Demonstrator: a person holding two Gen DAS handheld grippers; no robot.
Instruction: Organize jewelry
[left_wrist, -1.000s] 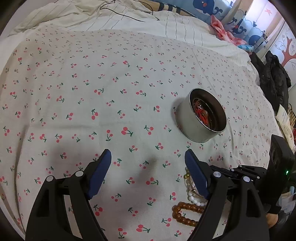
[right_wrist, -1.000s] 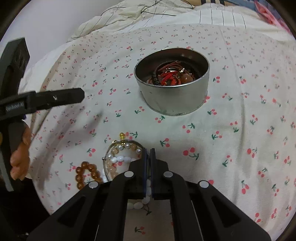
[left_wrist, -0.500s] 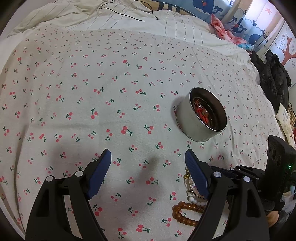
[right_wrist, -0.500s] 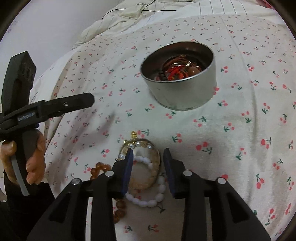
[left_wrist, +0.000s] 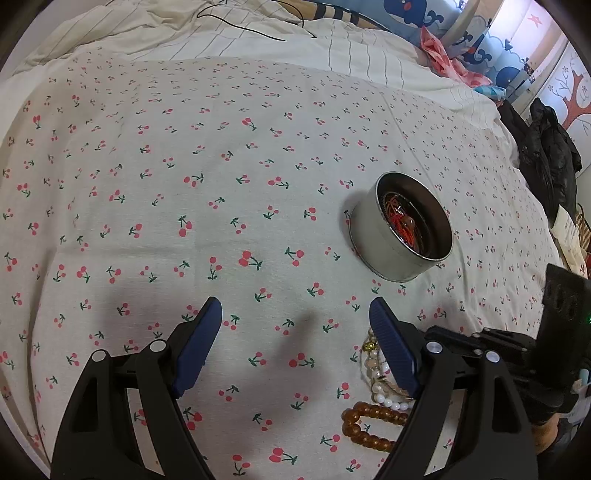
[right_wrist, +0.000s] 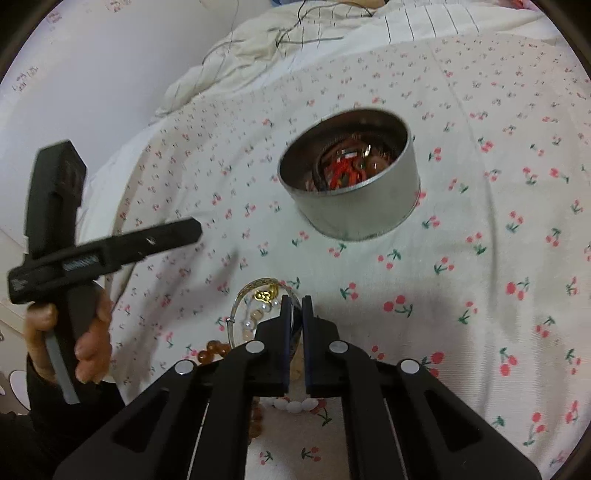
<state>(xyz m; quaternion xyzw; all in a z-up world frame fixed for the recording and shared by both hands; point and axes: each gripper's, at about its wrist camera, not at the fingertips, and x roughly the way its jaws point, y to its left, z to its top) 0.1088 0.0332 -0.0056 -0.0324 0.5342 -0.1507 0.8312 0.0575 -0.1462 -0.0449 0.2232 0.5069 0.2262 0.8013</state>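
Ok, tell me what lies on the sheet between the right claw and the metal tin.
Nothing but bare cherry-print bedsheet. The right wrist view shows it: the right claw is down at the jewelry pile, and the stretch up to the metal tin holds no objects.

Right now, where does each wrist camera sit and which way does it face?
Left wrist: on the left hand-held gripper, tilted down over the cherry-print sheet, jaws wide and empty; the tin ahead right.
Right wrist: on the right hand-held gripper, jaws shut on the bangle rim; the tin ahead, a hand gripping the other gripper's handle at left.
Shared: the tin, the amber bead bracelet and the white bead bracelet.
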